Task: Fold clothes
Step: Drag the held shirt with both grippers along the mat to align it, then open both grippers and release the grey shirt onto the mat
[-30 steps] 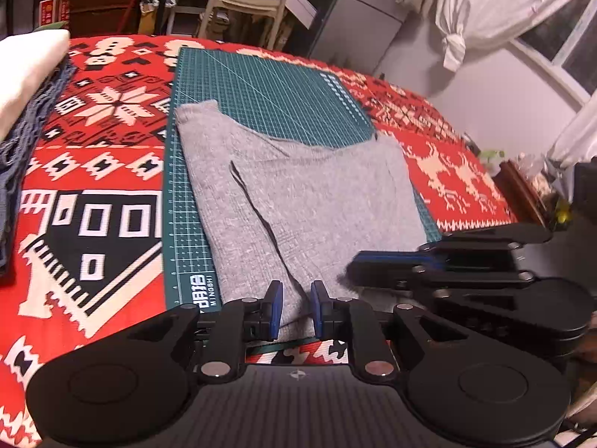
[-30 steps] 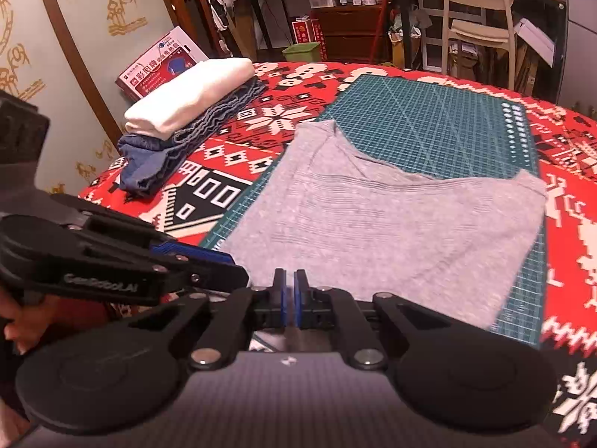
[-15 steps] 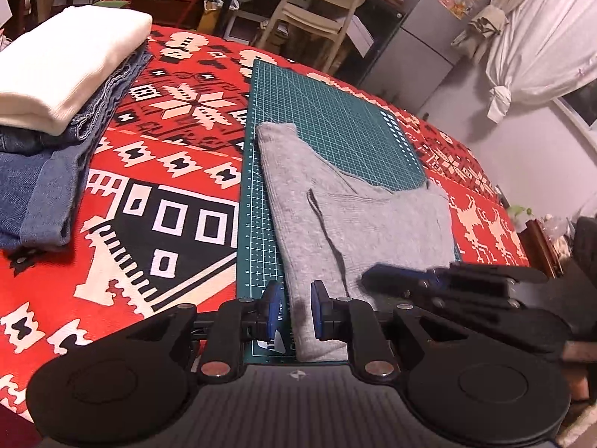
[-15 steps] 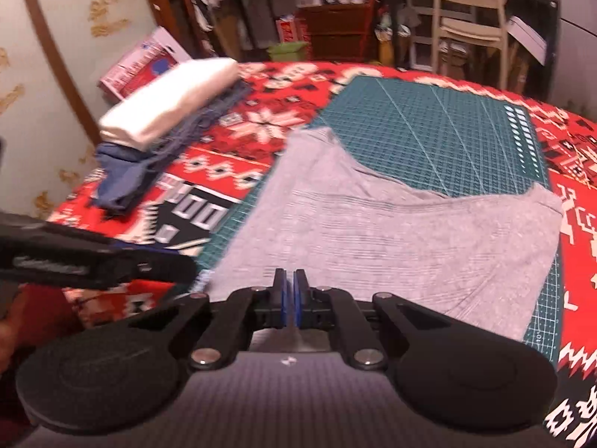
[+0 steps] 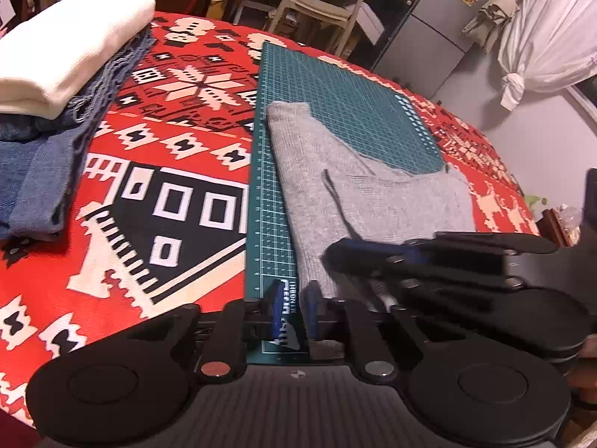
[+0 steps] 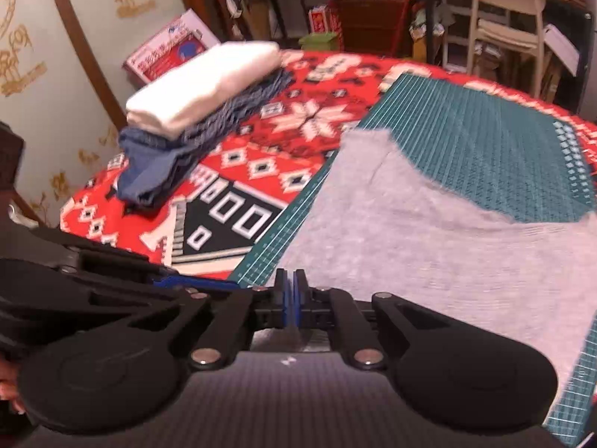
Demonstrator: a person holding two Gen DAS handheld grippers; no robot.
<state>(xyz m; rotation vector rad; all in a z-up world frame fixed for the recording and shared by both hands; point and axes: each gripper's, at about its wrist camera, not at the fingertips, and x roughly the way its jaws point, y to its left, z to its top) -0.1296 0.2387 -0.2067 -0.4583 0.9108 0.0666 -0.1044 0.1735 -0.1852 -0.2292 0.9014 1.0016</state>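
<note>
Two tools: left (image 5: 294,308) spread, right (image 6: 290,296) pressed together, over the grey garment (image 5: 373,201) running lower centre to upper centre.

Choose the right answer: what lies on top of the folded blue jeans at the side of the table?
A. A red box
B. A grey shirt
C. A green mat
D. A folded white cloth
D. A folded white cloth rests on the blue jeans; the grey shirt lies apart on the green mat, and the right wrist view shows the same stack.
</note>
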